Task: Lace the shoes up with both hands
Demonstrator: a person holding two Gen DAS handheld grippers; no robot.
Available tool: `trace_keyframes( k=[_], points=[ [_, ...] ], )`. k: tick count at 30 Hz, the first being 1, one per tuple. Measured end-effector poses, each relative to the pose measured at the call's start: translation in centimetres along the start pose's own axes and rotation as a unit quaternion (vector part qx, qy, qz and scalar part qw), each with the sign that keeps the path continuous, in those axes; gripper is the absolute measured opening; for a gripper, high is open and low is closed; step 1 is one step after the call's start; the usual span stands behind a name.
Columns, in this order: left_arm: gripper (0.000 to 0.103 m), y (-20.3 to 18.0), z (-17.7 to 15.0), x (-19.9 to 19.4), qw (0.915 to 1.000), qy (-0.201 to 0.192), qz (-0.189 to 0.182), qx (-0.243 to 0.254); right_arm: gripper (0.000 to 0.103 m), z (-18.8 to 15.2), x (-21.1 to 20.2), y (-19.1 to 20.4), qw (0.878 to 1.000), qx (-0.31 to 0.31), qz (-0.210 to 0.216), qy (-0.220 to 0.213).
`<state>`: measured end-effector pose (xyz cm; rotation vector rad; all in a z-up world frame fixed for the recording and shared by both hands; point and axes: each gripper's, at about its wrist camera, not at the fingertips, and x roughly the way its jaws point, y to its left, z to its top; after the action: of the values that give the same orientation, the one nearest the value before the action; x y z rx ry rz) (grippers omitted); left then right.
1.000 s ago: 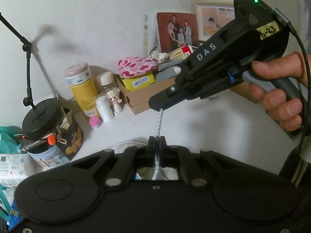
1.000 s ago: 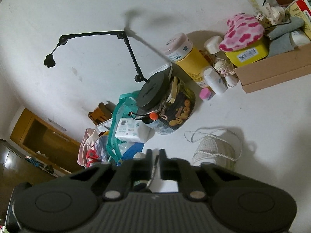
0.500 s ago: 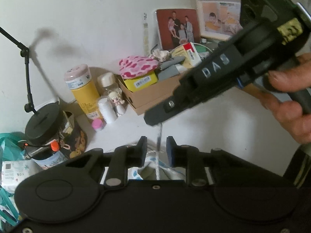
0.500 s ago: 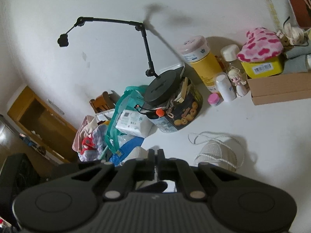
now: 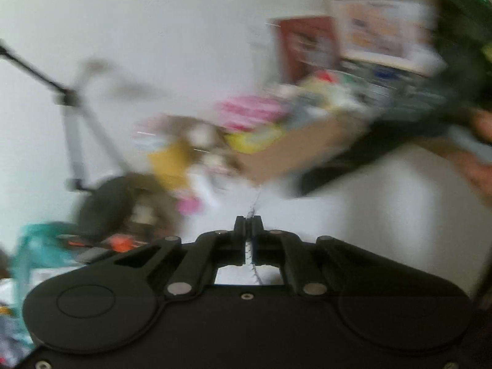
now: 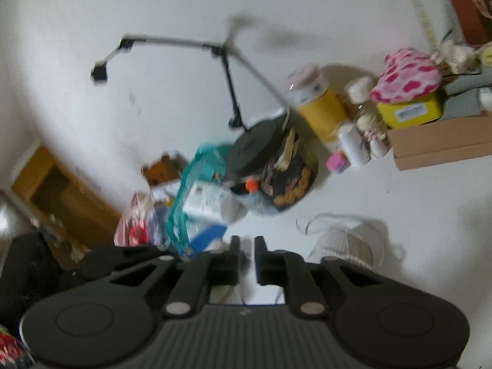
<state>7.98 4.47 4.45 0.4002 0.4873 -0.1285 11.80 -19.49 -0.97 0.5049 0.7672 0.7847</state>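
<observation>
we work over a white table [image 6: 415, 215] set against a white wall, with clutter along its far side. going left to right in the right wrist view: a teal bag [image 6: 187, 190] at the far left edge, a dark round tin [image 6: 270, 166] with a black arm stand rising from it, a yellow canister [image 6: 319, 104], a small pink cap [image 6: 336, 163], then a cardboard box [image 6: 442, 144] at the far right with a pink-and-white cloth [image 6: 406, 77] on top.

the white shoe [image 6: 347, 240] sits on the near part of the table, just right of the right claw [image 6: 244, 255], with loose loops of lace around it.

what has changed: half a second ago our left claw [image 5: 248, 227] stood open with the lace [image 5: 250, 255] running free between its fingers; now it is clamped shut on that lace, and the whole left view is smeared with motion. the right claw, which was pinched shut a moment ago, is opening, and we see nothing between its fingers.

we read this as a handover: the lace has passed from right to left. the left hand can now pull the slack through, while the right is free to go for the next eyelet or the other lace end. the blur hides where the lace leads beyond the left fingers.
</observation>
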Motion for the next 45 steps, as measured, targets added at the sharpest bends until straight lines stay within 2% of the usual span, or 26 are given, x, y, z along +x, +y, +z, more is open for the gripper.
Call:
trace_keyframes(
  k=[1,3,5,7,8,11,13,15,17,19,20,25,28,34,40,45],
  points=[
    [0.001,2.4,1.1,-0.4,0.9987,-0.016,0.048,-0.002,0.023,0.2,-0.3,-0.4,1.0,0.002,-0.01,-0.004],
    [0.001,7.3,3.3,-2.2,0.9885,-0.057,0.138,-0.021,0.024,0.5,-0.7,-1.3,0.999,0.008,-0.03,-0.01],
    [0.001,10.2,4.5,-3.8,0.9776,-0.081,0.19,-0.038,0.026,0.5,-1.0,-2.4,0.999,0.016,-0.049,-0.011],
    [0.001,12.8,5.6,-6.2,0.9624,-0.11,0.242,-0.056,0.031,0.1,-1.1,-3.2,0.998,0.018,-0.064,-0.009],
    [0.001,13.4,5.8,-6.9,0.9584,-0.114,0.256,-0.056,0.035,-0.1,-1.1,-3.5,0.997,0.021,-0.07,-0.005],
    [0.001,12.2,4.9,-6.5,0.968,-0.095,0.229,-0.039,0.041,-1.3,-0.4,-4.4,0.996,0.027,-0.082,0.015],
    [0.001,8.6,2.1,-3.8,0.9838,-0.06,0.168,-0.022,0.041,-2.1,0.3,-4.8,0.996,0.027,-0.084,0.03],
    [0.001,4.3,-1.0,-0.8,0.9942,-0.02,0.106,0.0,0.041,-2.8,0.9,-5.0,0.995,0.025,-0.086,0.043],
    [0.001,1.4,-2.8,1.0,0.9968,0.006,0.078,0.017,0.041,-3.4,1.5,-5.0,0.995,0.018,-0.087,0.052],
    [0.001,-2.6,-5.2,2.8,0.9987,0.034,0.026,0.028,0.041,-3.8,2.0,-5.0,0.994,0.016,-0.086,0.06],
    [0.001,-4.7,-6.3,3.5,0.9982,0.047,-0.001,0.037,0.041,-4.0,2.2,-5.0,0.994,0.016,-0.086,0.064],
    [0.001,-10.1,-8.3,5.5,0.9919,0.075,-0.068,0.078,0.041,-4.7,3.1,-5.2,0.993,0.011,-0.09,0.078],
    [0.001,-11.0,-8.0,6.0,0.9911,0.08,-0.08,0.07,0.041,-4.8,3.7,-5.5,0.992,0.013,-0.092,0.085],
    [0.001,-11.6,-7.9,8.7,0.9853,0.138,-0.101,-0.006,0.037,-4.3,4.9,-6.4,0.991,0.024,-0.098,0.085],
    [0.001,-12.9,-8.2,10.3,0.9767,0.193,-0.092,-0.016,0.037,-3.9,6.0,-7.2,0.99,0.026,-0.097,0.102],
    [0.001,-13.6,-8.1,11.3,0.9717,0.225,-0.067,-0.028,0.037,-3.7,6.9,-7.6,0.989,0.026,-0.096,0.112]
  ],
)
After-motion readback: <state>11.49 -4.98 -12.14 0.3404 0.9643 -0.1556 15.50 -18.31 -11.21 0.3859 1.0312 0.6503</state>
